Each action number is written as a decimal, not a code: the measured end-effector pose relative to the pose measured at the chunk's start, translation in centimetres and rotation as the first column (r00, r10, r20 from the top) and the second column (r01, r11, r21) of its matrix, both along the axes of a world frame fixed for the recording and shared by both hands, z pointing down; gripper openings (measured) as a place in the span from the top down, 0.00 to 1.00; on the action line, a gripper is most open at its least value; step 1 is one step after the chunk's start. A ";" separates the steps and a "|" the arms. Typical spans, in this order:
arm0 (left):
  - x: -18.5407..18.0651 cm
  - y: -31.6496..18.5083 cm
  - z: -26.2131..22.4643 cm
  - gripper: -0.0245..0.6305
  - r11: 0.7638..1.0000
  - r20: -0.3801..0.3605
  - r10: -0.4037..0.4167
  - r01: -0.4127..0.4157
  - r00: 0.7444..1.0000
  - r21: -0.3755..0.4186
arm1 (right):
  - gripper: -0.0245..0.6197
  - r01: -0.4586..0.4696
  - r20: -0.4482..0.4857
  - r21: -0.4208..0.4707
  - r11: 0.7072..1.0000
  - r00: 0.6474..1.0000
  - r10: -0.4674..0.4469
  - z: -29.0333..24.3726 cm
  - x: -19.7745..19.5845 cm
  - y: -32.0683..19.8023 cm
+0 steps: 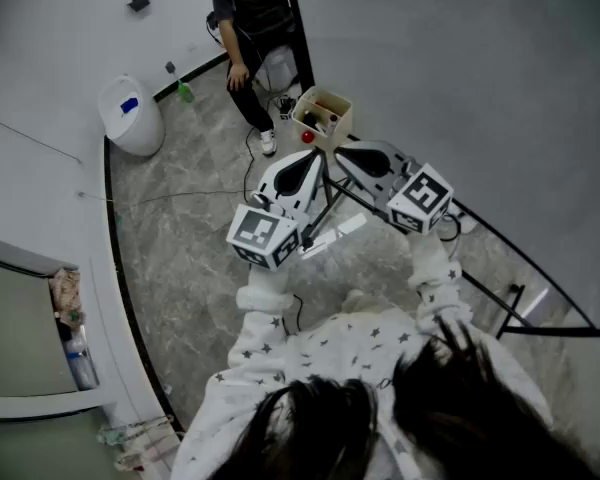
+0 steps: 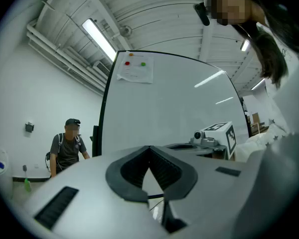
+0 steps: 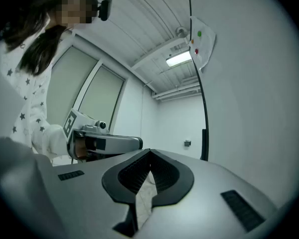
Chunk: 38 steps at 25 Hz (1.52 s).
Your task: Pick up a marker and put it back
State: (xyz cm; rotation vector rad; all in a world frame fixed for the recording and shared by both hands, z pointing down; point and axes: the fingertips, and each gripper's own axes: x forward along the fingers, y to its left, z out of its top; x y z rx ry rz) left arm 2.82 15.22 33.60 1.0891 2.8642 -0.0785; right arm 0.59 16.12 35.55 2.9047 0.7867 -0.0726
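In the head view a small open box (image 1: 322, 115) holding several markers sits just beyond both grippers, with a red round thing (image 1: 307, 138) beside it. My left gripper (image 1: 316, 156) points toward the box, jaws shut and empty. My right gripper (image 1: 340, 154) lies alongside it, tips nearly touching the left one's, also shut with nothing between the pads. In the left gripper view the closed tips (image 2: 149, 148) face the whiteboard (image 2: 169, 108). In the right gripper view the closed tips (image 3: 149, 152) face a white wall, and the left gripper (image 3: 104, 143) shows at the left.
A person (image 1: 250, 18) sits at the far end of the floor. A white bin (image 1: 132, 115) and a green bottle (image 1: 185, 92) stand by the wall. Cables (image 1: 250, 168) run over the marble floor. A sheet with coloured dots (image 2: 135, 69) hangs on the whiteboard. The black stand leg (image 1: 515, 303) is at the right.
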 end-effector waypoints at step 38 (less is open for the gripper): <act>2.3 10.9 3.3 0.97 0.998 -0.027 0.040 -0.039 0.999 0.039 | 0.84 -0.186 0.017 0.062 0.981 0.983 0.185 6.1 0.3 12.9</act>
